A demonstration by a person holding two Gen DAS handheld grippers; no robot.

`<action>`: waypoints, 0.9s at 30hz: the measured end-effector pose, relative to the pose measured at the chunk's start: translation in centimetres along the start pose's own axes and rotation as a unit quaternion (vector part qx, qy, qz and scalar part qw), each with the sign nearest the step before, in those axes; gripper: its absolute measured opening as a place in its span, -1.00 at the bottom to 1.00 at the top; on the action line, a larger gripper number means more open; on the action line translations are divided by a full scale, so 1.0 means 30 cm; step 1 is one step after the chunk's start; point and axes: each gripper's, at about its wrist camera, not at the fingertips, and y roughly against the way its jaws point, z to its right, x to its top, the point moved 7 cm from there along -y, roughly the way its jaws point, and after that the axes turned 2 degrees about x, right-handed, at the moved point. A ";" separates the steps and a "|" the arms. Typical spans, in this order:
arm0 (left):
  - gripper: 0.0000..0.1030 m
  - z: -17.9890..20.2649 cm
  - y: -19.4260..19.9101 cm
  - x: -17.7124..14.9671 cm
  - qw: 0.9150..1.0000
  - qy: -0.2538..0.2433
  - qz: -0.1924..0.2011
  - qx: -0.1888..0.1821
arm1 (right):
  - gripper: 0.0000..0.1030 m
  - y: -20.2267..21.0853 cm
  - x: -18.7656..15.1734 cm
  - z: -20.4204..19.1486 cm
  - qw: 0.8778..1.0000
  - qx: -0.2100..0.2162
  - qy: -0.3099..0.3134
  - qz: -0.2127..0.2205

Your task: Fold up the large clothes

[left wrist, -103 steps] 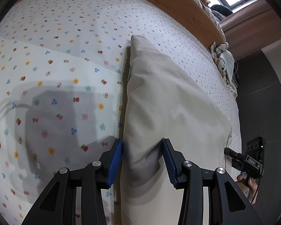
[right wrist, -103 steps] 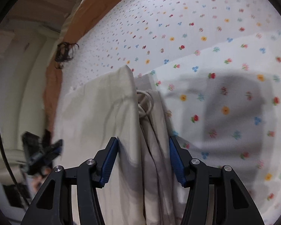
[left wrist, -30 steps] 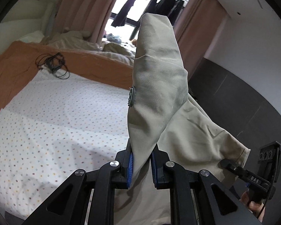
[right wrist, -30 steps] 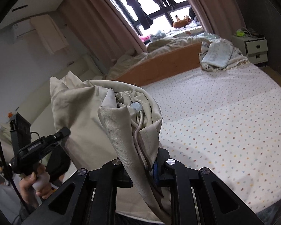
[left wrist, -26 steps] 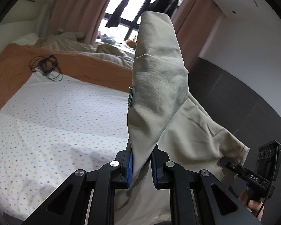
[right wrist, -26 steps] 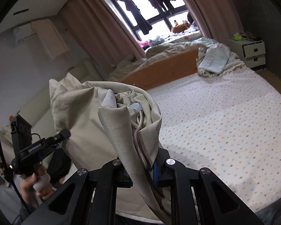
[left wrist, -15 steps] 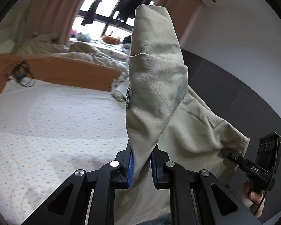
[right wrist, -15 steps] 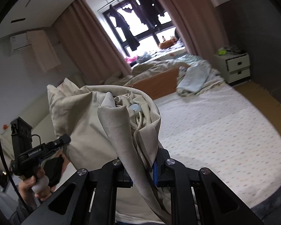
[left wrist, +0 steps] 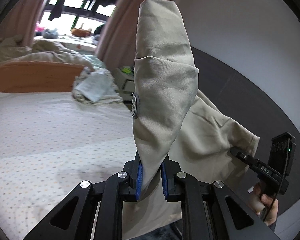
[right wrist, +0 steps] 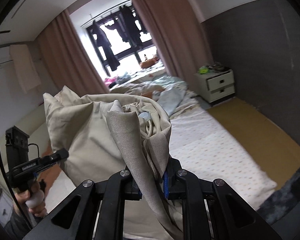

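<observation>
A large beige garment [left wrist: 166, 92] is held up in the air over the bed. My left gripper [left wrist: 151, 175] is shut on one folded corner of it, and the cloth stands up above the blue pads. A small grey patch [left wrist: 135, 108] shows on its edge. My right gripper [right wrist: 152, 182] is shut on another bunched part of the beige garment [right wrist: 102, 128], with a white drawstring [right wrist: 150, 128] showing in the folds. Each view shows the other gripper at the garment's far side: the right one [left wrist: 238, 153], the left one [right wrist: 59, 156].
Below lies a bed with a dotted white sheet [left wrist: 50, 136] and an orange wooden board [left wrist: 36, 78]. A crumpled cloth pile [left wrist: 94, 88] sits at the bed's far corner. A white nightstand [right wrist: 216, 84], a dark wall, pink curtains and a window lie beyond.
Both grippers have swung sideways and a little upward with the garment still clamped. The view has turned from the bed's middle toward its far corner, the nightstand and the dark wall.
</observation>
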 end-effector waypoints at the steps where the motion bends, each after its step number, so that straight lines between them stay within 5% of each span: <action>1: -0.68 0.013 -0.015 -0.001 1.000 -0.002 -0.004 -0.006 | -0.70 0.013 0.008 0.026 1.000 -0.006 -0.002 0.002; 14: -0.69 0.177 -0.332 -0.060 0.990 0.008 -0.104 -0.092 | -0.70 0.042 0.094 0.338 0.995 -0.100 -0.025 -0.005; 27: -0.68 -0.092 -0.773 -0.004 0.986 0.036 -0.160 -0.042 | -0.70 -0.459 0.112 0.621 0.987 -0.131 -0.039 -0.086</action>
